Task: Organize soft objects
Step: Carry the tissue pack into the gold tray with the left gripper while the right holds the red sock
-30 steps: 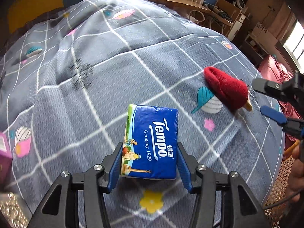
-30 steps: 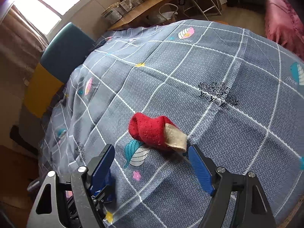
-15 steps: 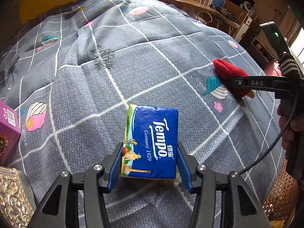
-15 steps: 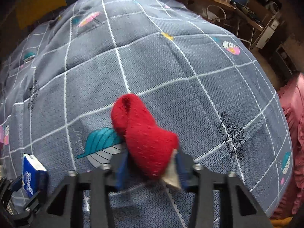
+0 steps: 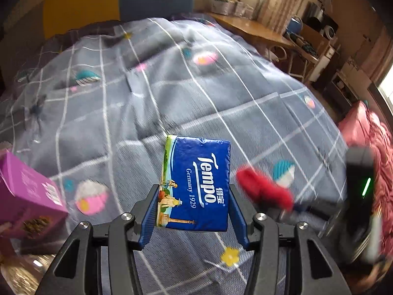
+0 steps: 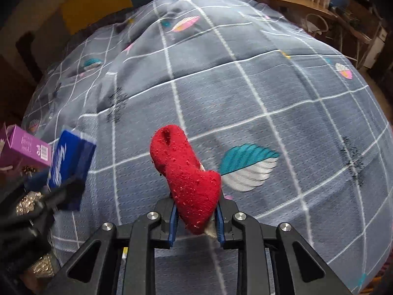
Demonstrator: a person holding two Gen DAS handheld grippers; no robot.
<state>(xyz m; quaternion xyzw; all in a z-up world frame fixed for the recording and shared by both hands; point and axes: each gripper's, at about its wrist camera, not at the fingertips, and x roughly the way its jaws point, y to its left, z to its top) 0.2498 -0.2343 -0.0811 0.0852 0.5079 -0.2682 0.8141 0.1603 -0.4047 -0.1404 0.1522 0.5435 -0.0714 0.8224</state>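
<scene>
My left gripper [image 5: 194,209] is shut on a blue Tempo tissue pack [image 5: 196,184] and holds it above the grey checked bedspread [image 5: 172,86]. My right gripper [image 6: 195,215] is shut on a red sock [image 6: 186,174] with a beige cuff, lifted off the bedspread [image 6: 270,86]. The red sock [image 5: 264,191] shows blurred just right of the tissue pack in the left wrist view. The tissue pack [image 6: 70,167] shows at the left of the right wrist view, held by the left gripper.
A purple box [image 5: 24,196] stands at the left, also in the right wrist view [image 6: 24,150]. A shiny embossed container [image 5: 14,270] lies below it. A wooden desk [image 5: 258,29] and pink fabric [image 5: 373,147] lie beyond the bed.
My right gripper has lifted the red sock off the bedspread and carried it left toward the tissue pack. My left gripper has risen and moved with the pack; the purple box is nearer.
</scene>
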